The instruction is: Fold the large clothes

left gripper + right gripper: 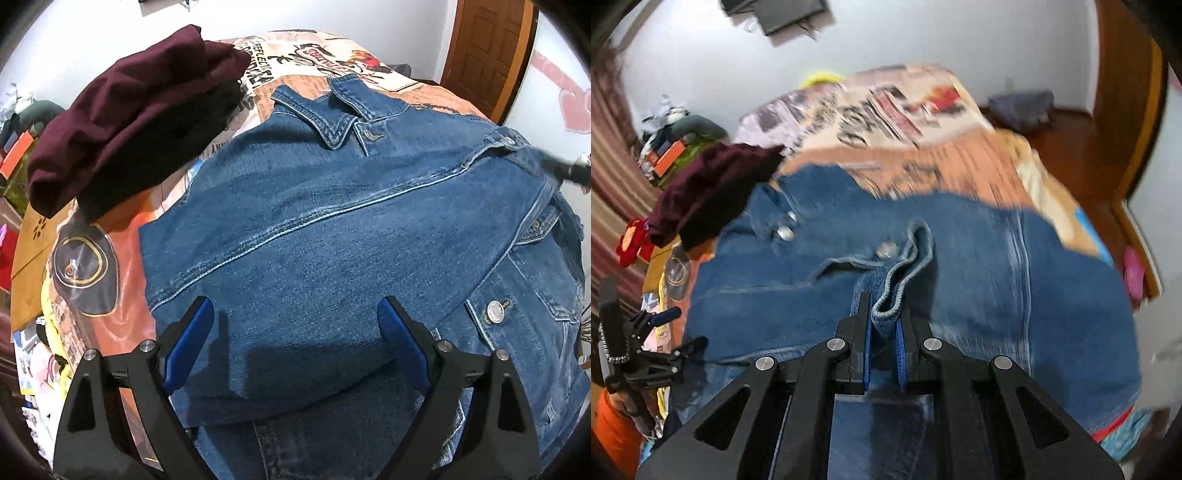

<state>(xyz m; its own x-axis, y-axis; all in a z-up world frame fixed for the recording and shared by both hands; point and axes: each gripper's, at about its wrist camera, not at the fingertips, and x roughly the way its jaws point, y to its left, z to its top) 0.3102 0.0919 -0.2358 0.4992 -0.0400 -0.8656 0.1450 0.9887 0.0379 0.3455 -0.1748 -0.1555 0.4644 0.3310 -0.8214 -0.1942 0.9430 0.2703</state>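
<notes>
A blue denim jacket lies spread on the bed, collar toward the far side, one sleeve folded across its front. My left gripper hovers open just above the near part of that sleeve, nothing between its blue pads. In the right wrist view my right gripper is shut on a folded denim cuff, which sticks up between its pads above the jacket. The left gripper also shows there at the far left, open. The right gripper's blurred tip is at the jacket's right edge in the left wrist view.
A folded maroon garment sits on a dark one at the bed's far left, touching the jacket's shoulder. The printed bed cover extends beyond the collar. A wooden door stands behind. Clutter lines the left side; an orange sleeve holds the left gripper.
</notes>
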